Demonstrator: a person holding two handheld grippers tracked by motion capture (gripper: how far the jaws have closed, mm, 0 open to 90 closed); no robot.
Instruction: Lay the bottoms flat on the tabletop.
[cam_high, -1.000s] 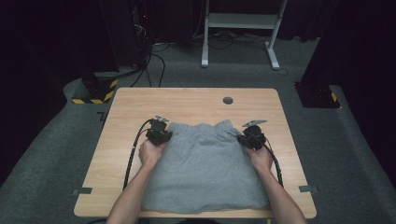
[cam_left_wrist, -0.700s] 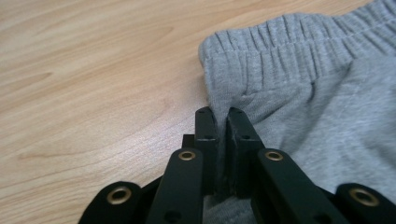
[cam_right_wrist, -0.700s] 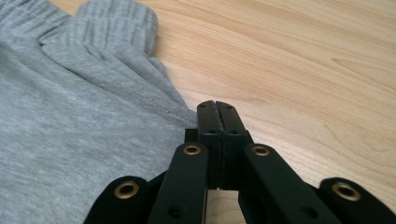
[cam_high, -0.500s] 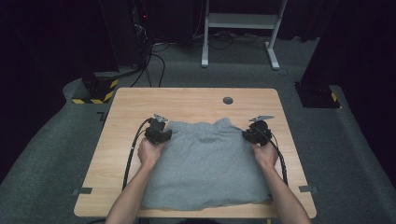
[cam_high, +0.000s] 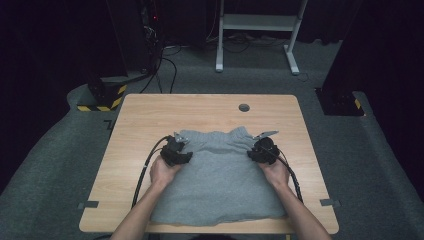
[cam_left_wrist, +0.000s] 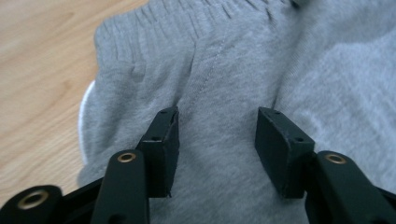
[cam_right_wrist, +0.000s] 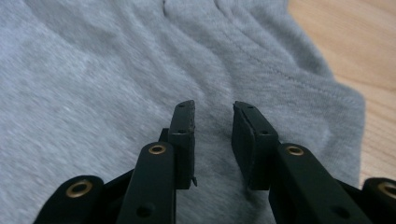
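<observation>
A grey knit garment (cam_high: 220, 175) lies spread flat on the wooden table (cam_high: 150, 115), its ribbed band toward the far side. My left gripper (cam_high: 179, 146) rests on the garment's far left corner. In the left gripper view its jaws (cam_left_wrist: 217, 114) stand open wide over the grey cloth (cam_left_wrist: 224, 60) with nothing between them. My right gripper (cam_high: 262, 146) sits on the far right corner. In the right gripper view its jaws (cam_right_wrist: 214, 105) are a narrow gap apart above the cloth (cam_right_wrist: 93, 70), not pinching it.
A round cable hole (cam_high: 244, 107) is in the table's far middle. Bare wood runs along the left and far sides. Tape marks (cam_high: 88, 204) sit on the near corners. A white desk frame (cam_high: 260, 22) and a striped base (cam_high: 107, 97) stand on the floor beyond.
The right gripper swung outward, then came back left onto the garment's corner. The left gripper shifted slightly nearer and rightward. The cloth's far right edge has been drawn inward.
</observation>
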